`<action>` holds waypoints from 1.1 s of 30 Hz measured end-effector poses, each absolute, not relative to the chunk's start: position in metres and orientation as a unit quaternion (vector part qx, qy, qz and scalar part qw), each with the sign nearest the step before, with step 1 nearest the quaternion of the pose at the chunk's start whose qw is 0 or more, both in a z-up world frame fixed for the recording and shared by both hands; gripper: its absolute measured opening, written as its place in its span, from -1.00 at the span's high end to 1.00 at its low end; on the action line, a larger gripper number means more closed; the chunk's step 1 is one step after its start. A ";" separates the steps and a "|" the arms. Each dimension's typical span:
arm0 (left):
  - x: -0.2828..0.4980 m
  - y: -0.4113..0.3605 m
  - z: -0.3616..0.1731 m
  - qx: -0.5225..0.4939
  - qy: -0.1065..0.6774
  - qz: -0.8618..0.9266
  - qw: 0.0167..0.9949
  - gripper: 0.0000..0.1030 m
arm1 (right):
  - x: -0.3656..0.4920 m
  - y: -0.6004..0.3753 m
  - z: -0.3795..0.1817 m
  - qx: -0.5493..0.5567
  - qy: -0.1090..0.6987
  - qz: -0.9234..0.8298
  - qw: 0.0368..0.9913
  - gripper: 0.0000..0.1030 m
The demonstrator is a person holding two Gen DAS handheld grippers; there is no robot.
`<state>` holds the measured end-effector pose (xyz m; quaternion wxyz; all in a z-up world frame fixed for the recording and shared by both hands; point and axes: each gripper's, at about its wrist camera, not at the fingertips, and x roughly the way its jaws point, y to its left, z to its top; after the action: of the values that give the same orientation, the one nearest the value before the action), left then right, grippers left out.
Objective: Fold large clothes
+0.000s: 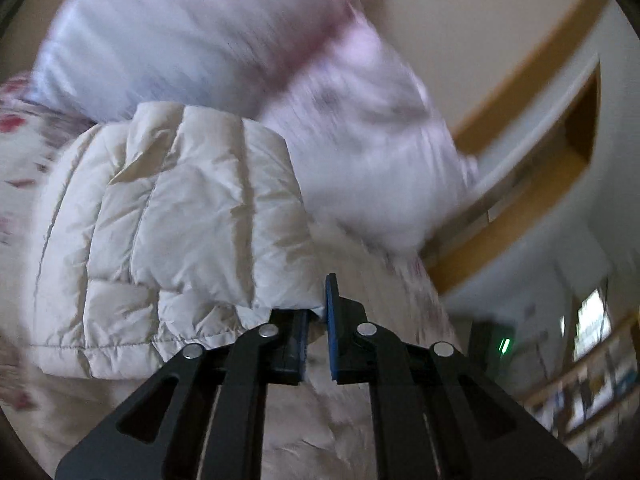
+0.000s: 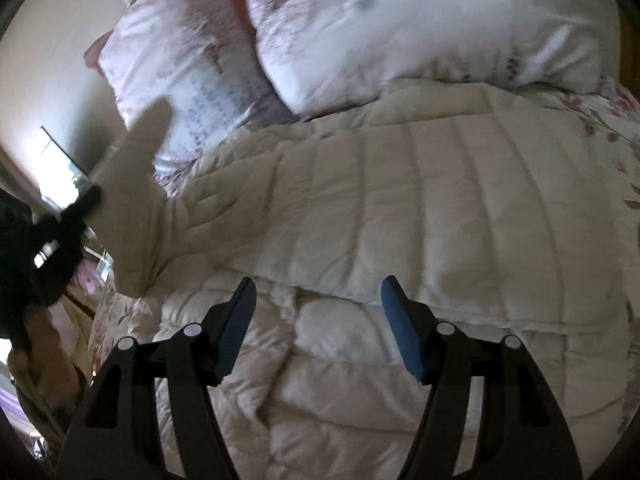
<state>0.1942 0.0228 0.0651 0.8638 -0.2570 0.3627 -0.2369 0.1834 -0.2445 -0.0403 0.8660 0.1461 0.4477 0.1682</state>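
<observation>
Mid-fold on the bed (image 2: 624, 120): the left hand-held gripper (image 1: 316, 336) is pinching the puffy white jacket's (image 2: 400, 208) sleeve (image 1: 180, 216), the right hand-held gripper (image 2: 316, 328) hovers spread over its body, so next I'd lay that sleeve across.

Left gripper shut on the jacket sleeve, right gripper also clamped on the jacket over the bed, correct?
Not quite. The right gripper is open, hovering over the jacket with nothing between its fingers, per the right wrist view. The left gripper is indeed shut on the sleeve.
</observation>
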 end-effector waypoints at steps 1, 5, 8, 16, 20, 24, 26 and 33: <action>0.195 0.004 0.056 -0.236 0.379 -0.244 0.861 0.84 | 0.182 -0.249 -0.041 0.148 0.446 0.161 0.868 -0.27; 0.194 -0.039 0.027 -0.169 0.431 -0.260 0.848 0.25 | 0.183 -0.267 -0.042 0.156 0.438 0.133 0.875 -0.27; 0.180 -0.040 0.020 -0.153 0.439 -0.281 0.840 -0.31 | 0.183 -0.275 -0.040 0.155 0.433 0.122 0.879 -0.26; 0.132 0.053 0.028 -0.203 0.403 -0.228 0.863 -0.45 | 0.167 -0.224 -0.011 0.087 0.384 0.215 0.894 -0.10; 0.113 0.093 0.023 -0.205 0.404 -0.162 0.877 -0.45 | 0.159 -0.160 -0.002 0.008 0.369 0.283 0.885 -0.10; 0.095 0.112 0.018 -0.196 0.400 -0.133 0.885 -0.45 | 0.152 -0.092 -0.011 -0.112 0.345 0.282 0.888 -0.10; 0.089 0.118 0.015 -0.193 0.399 -0.124 0.888 -0.45 | 0.152 -0.072 -0.019 -0.160 0.335 0.254 0.893 -0.10; 0.085 0.122 0.008 -0.190 0.398 -0.109 0.891 -0.49 | 0.172 -0.063 -0.042 -0.204 0.334 0.163 0.906 0.37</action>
<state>0.0849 0.1224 0.0077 0.8907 -0.1903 0.3984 -0.1086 0.1721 -0.0629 -0.0425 0.9057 -0.2036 0.3341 0.1630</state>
